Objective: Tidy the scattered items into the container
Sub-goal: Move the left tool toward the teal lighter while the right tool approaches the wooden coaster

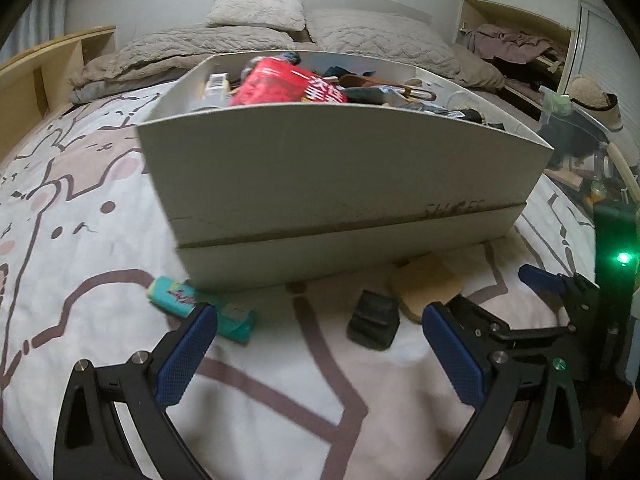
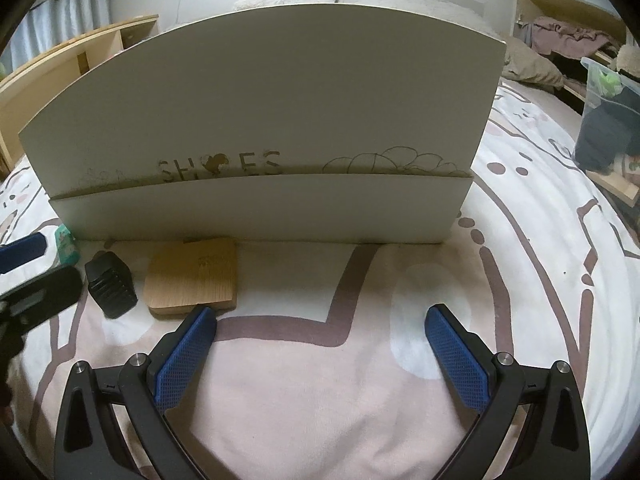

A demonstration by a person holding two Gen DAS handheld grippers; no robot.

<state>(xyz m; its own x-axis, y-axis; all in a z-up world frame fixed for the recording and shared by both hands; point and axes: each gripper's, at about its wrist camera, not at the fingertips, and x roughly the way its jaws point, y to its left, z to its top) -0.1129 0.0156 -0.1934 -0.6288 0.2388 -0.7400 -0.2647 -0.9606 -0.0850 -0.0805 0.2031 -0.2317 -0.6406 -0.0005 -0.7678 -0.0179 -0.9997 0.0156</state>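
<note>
Shoe box (image 1: 344, 184) largely filled; teal pack (image 1: 200, 306), black item (image 1: 374, 320), wooden block (image 1: 426, 286) left on bed; left hand-held gripper (image 1: 320, 344) and right hand-held gripper (image 2: 320, 344) held wide, empty

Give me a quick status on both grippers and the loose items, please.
Left gripper and right gripper: jaws open, empty. Teal pack, black block, wooden piece lie on bedspread before shoebox. Nothing in the way.
</note>
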